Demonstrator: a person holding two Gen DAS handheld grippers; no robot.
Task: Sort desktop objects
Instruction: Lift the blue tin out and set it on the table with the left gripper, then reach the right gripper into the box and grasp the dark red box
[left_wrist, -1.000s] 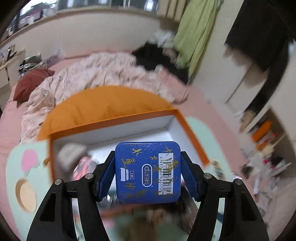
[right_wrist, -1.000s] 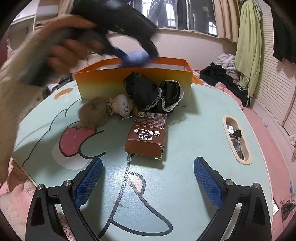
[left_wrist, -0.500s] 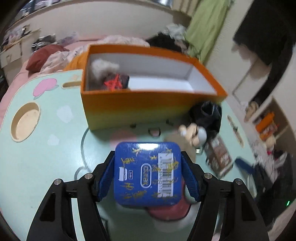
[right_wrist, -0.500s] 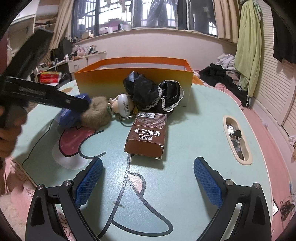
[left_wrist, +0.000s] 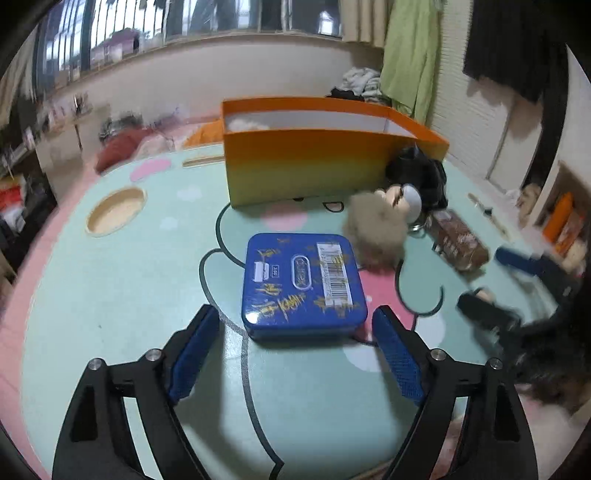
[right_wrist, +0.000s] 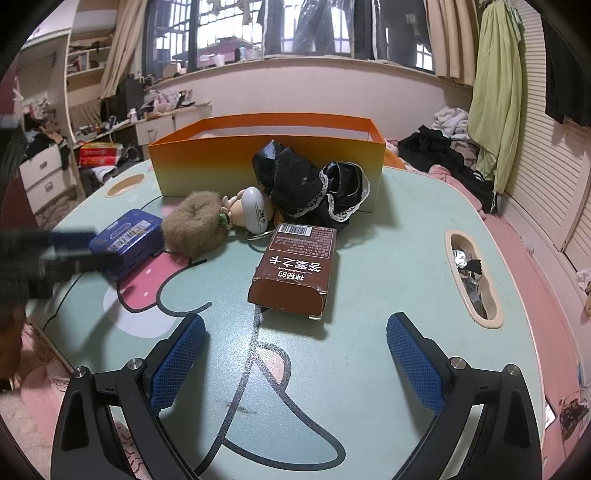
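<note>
A blue tin (left_wrist: 303, 284) with gold scribbles and a barcode lies flat on the mint-green table (left_wrist: 110, 295). My left gripper (left_wrist: 295, 328) sits just behind it; its jaws are opening and the blue pads (left_wrist: 192, 354) stand clear of the tin's sides. The right wrist view shows the same tin (right_wrist: 127, 236) at the left, with the left gripper (right_wrist: 66, 247) blurred beside it. My right gripper (right_wrist: 295, 321) hovers open and empty above the table's near edge, short of a brown carton (right_wrist: 295, 269). An orange box (left_wrist: 306, 166) stands beyond the tin.
A furry brown doll (right_wrist: 195, 225) with a white keychain lies between tin and carton. Black lace-trimmed cloth (right_wrist: 310, 184) leans on the orange box (right_wrist: 266, 155). The table has a round recess (left_wrist: 116, 214) and a slot holding foil scraps (right_wrist: 472, 273). A bed and clothes lie behind.
My left gripper carried the blue tin from above the orange box down to the table in front of it, then spread its jaws and let it go. The right gripper has stayed put.
</note>
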